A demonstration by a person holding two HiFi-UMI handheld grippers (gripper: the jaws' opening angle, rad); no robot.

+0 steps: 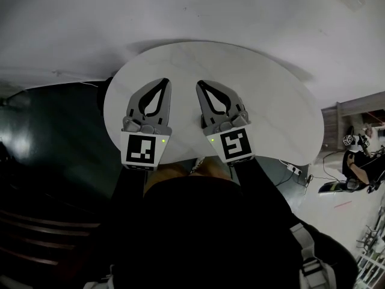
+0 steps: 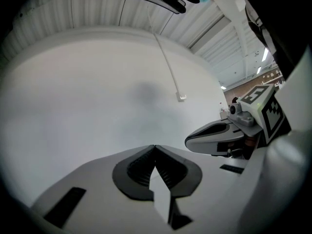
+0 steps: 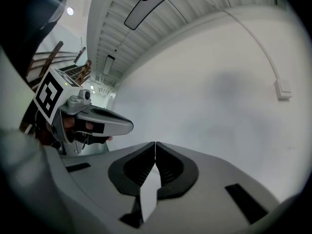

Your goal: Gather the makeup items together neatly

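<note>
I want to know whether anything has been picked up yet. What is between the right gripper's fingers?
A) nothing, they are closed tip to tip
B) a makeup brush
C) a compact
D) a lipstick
A: in the right gripper view, the right gripper has its fingers closed against each other with nothing between them. The head view shows it held over the white round table.
</note>
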